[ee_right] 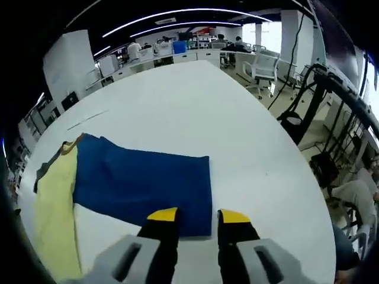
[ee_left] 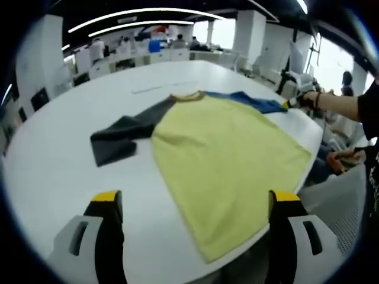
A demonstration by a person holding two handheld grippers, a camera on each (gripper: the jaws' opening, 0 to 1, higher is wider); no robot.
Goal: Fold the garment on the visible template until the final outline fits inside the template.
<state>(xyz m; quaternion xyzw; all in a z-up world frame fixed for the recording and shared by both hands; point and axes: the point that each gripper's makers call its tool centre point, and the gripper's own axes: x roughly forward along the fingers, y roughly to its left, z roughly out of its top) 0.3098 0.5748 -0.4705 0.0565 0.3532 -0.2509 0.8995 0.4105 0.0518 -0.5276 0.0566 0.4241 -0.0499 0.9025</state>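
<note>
The big white round surface (ee_left: 53,160) takes up most of the room in front of the person, with office desks, chairs and seated people well beyond its far edge.

Spread flat on it is the garment (ee_left: 228,151), a T-shirt with a pale yellow body, lying straight ahead of the left tongs (ee_left: 198,204) and reaching from between their tips out toward the far side. Its lower hem comes close to the near rim of the surface, just ahead of the left tongs' right-hand tip. The dark grey sleeve (ee_left: 121,139) stretches out flat ahead and to the left of the left tongs. The blue sleeve (ee_left: 249,100) lies at the far right of the shirt, well away from them, and a thin yellow collar edge shows between the two sleeves.

From the right gripper view, the blue sleeve (ee_right: 142,180) is a broad flat panel directly ahead of the right tongs (ee_right: 198,219), with its near edge right at their tips; the yellow body (ee_right: 53,213) lies off to their left.

The left tongs stand wide apart, gripping nothing, hovering above the surface with the shirt's hem between their yellow tips. The right tongs stand with a narrower gap, their yellow tips at the sleeve's cuff edge; I cannot tell whether they have pinched the cloth or merely hang over it.

In the left gripper view, the other tongs (ee_left: 299,100) show small at the far right, at the end of the person's outstretched arm, by the blue sleeve.
</note>
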